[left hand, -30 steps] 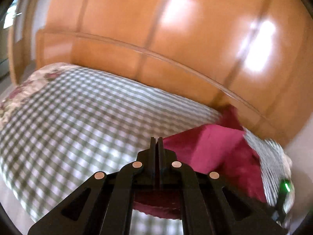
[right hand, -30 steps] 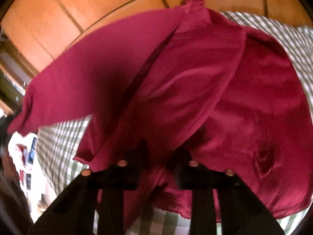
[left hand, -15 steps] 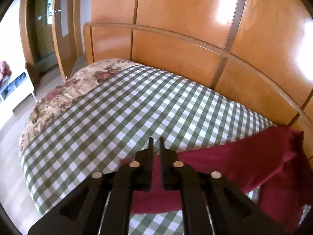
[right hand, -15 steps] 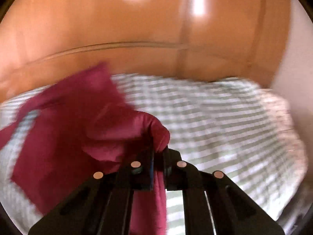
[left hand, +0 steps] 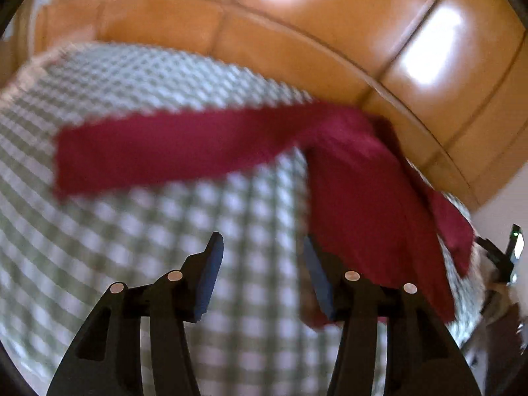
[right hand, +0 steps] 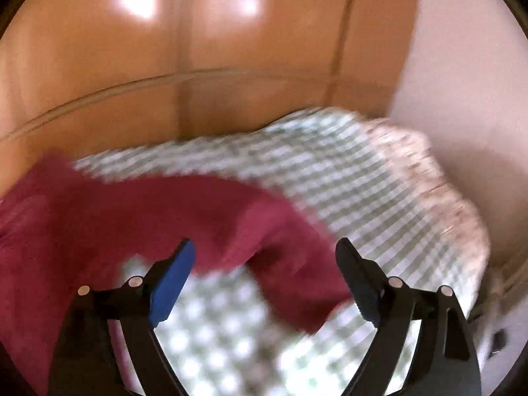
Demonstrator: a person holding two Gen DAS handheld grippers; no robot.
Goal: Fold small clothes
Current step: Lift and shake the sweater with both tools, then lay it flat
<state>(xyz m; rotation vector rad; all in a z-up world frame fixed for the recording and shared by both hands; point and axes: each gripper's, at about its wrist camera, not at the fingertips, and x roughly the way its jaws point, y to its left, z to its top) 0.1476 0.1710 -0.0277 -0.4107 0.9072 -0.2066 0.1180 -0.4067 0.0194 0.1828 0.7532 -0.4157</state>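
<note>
— From the left wrist view, what's the claw doing?

— The left gripper [left hand: 262, 264] has just been opening; its jaws stand apart with only checked bedspread [left hand: 138, 237] showing between the blue pads [left hand: 208, 283]. Nothing is held. The crimson garment [left hand: 356, 198] lies on the bed ahead, one long strip of it stretched leftward across the checks, the bulk running down along the right-hand finger. Whether the cloth touches that finger I can't tell; everything is smeared by motion.

— And behind?

— A glossy wooden headboard [left hand: 297, 39], panelled.

— The right wrist view?

— The right gripper [right hand: 265, 262] has also just been opening, wider than the other, released. The crimson garment [right hand: 109, 217] lies beyond and between the fingers, a fold curling round toward the right one, but the pads don't press on it. Checked bedspread [right hand: 346, 178] runs to the right, with a floral edge [right hand: 439, 194] by the pale wall [right hand: 462, 99].
</note>
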